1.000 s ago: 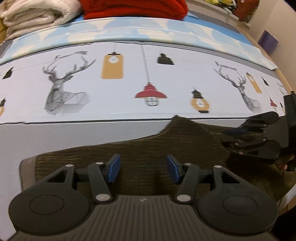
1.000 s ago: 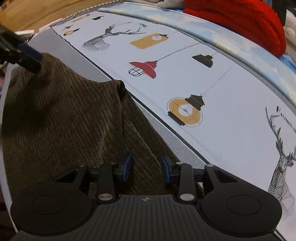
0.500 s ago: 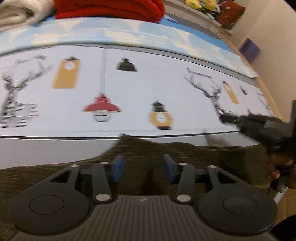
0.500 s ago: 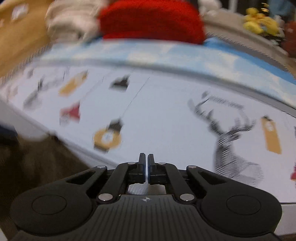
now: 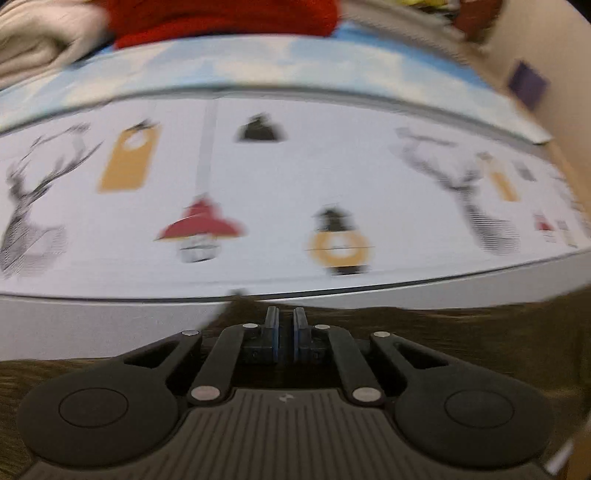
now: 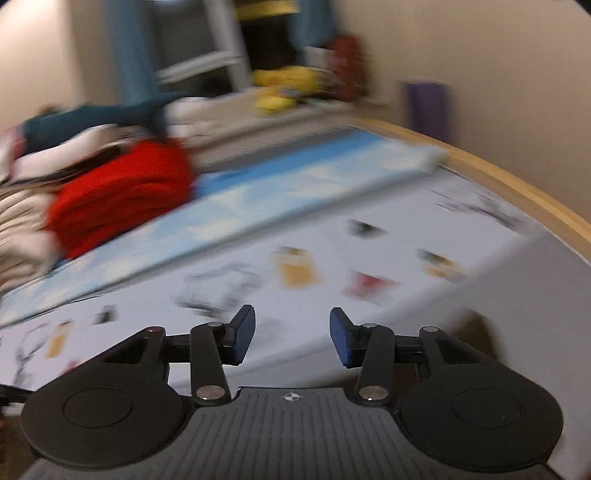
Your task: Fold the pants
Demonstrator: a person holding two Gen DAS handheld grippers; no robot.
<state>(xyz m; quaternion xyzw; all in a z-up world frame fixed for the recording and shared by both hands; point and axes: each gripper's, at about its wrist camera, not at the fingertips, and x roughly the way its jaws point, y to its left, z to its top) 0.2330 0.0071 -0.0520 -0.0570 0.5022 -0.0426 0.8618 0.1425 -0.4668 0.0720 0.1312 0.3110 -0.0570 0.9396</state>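
Observation:
Brown corduroy pants [image 5: 461, 339] lie flat along the near edge of the printed bedsheet [image 5: 277, 177]. My left gripper [image 5: 286, 325] points steeply down at the pants' far edge beside a small peak of cloth, and its blue pads are shut with a thin fold of the fabric between them. In the blurred right wrist view, my right gripper [image 6: 291, 334] is raised above the sheet [image 6: 295, 266]; its jaws are opening and hold nothing. A brown smear of the pants [image 6: 476, 332] shows by its right finger.
A red knit pile [image 5: 221, 18] and a cream blanket [image 5: 33, 48] lie at the back, on a blue cloud-print cloth [image 5: 277, 62]. The wooden bed frame [image 6: 517, 184] runs along the right, with a purple object [image 6: 424, 107] and shelves beyond.
The left gripper slid along the pants and its jaws closed on the far edge. The right gripper left the pants, shut, swung up and rolled, and now stands open.

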